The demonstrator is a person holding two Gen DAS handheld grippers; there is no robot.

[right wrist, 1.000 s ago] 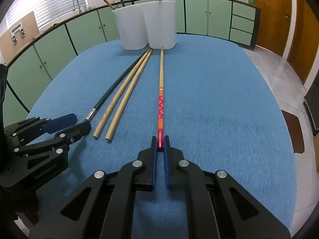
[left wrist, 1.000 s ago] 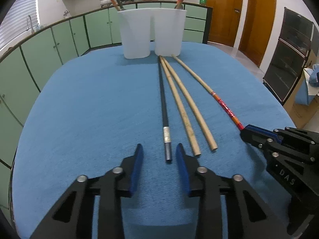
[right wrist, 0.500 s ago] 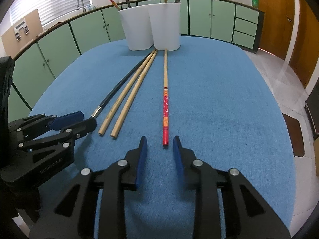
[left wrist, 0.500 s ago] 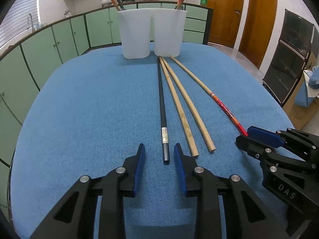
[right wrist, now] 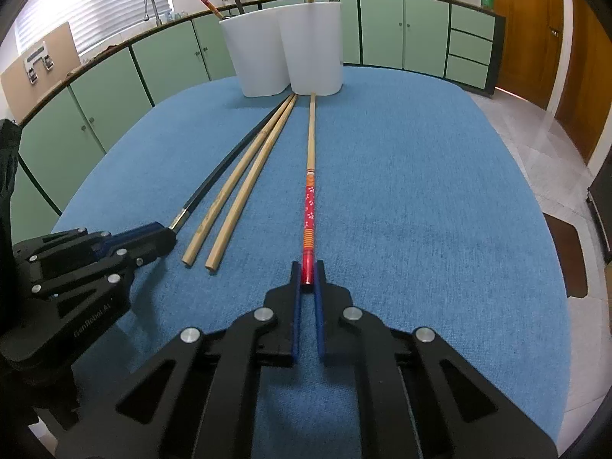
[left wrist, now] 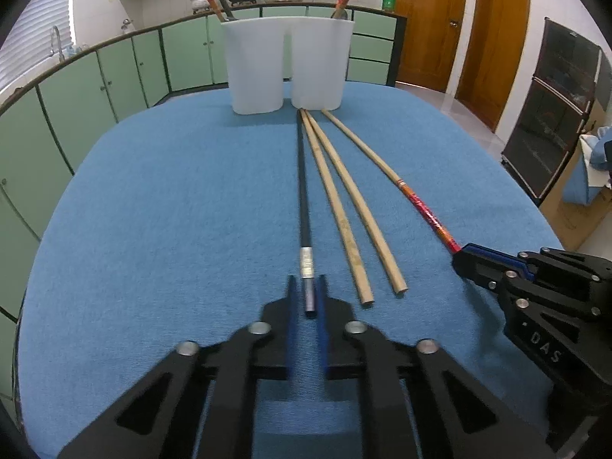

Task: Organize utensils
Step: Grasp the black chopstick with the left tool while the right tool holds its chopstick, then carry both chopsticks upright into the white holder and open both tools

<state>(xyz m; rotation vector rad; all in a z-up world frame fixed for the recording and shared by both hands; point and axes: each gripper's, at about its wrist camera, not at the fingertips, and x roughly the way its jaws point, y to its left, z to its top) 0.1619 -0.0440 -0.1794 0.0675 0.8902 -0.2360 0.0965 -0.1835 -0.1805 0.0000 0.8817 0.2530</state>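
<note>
A: Four chopsticks are lying on the blue cloth (left wrist: 153,210), fanning out from the white holder (left wrist: 287,65). The black stick (left wrist: 303,191) is sitting leftmost, its metal-capped butt end lying between the fingers of the left gripper (left wrist: 307,298).

B: And the red stick (right wrist: 309,206) is lying furthest right, well apart from the black one, with the two bamboo sticks (right wrist: 237,191) between them. The right gripper (right wrist: 307,279) is working on its painted end.

A: How are the jaws standing?

B: Both pairs are looking narrow, pinched in at the butt ends. The right ones are appearing to touch the red tip; the left ones are flanking the grey cap closely, though I cannot tell whether they are truly pressing yet.

A: These are going to feel feather-light and stiff, I'd judge. No sag, no bend.

B: Agreed, but they're thin and round, and that lacquer on the red one is probably slippery. A grip right at the very end is risking a swivel once the stick lifts.

A: So a firm squeeze a little further up the shaft is looking safer, I'd say.

B: The holder's two cups are already carrying sticks, standing tilted, at the far edge.
</note>
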